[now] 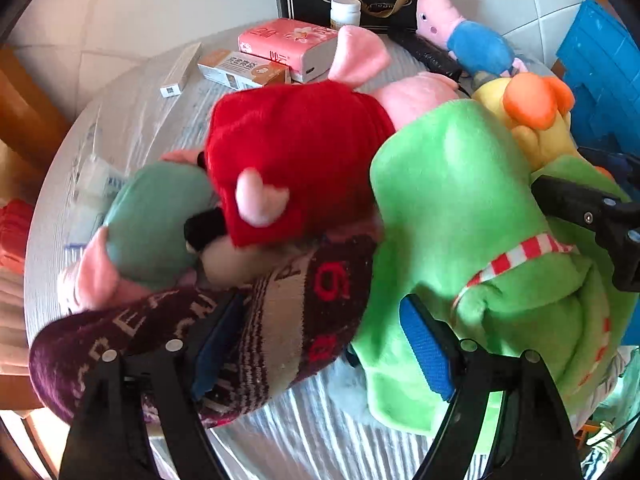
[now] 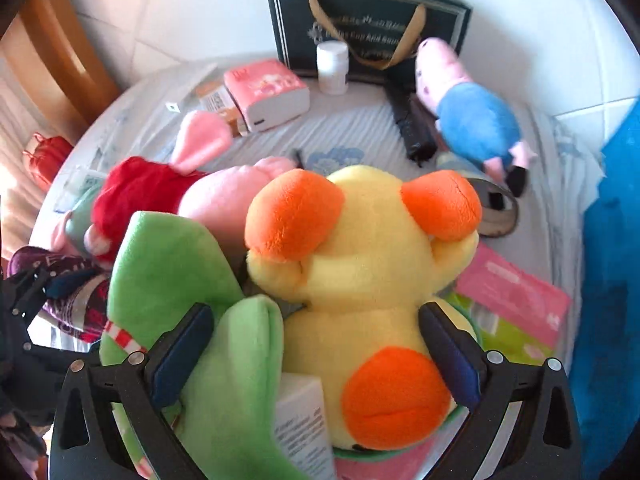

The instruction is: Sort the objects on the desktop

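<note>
A heap of plush toys lies on the striped table cover (image 1: pixel 304 436). My left gripper (image 1: pixel 324 344) is open, its jaws astride the edge of a dark knitted toy (image 1: pixel 304 320) and a green plush (image 1: pixel 452 216). A pig in a red dress (image 1: pixel 296 152) lies behind them, with a teal plush (image 1: pixel 152 216) at the left. My right gripper (image 2: pixel 316 344) is open around a yellow duck plush (image 2: pixel 360 272) and part of the green plush (image 2: pixel 240 360). The pads do not visibly squeeze either one.
A blue-shirted pig plush (image 2: pixel 472 116), a black gift bag (image 2: pixel 368 24), a white bottle (image 2: pixel 332 66), a pink tissue pack (image 2: pixel 266 92) and small boxes (image 1: pixel 244 68) stand at the back. Pink and green packets (image 2: pixel 516 308) lie right. A blue object (image 2: pixel 608 280) is at the right edge.
</note>
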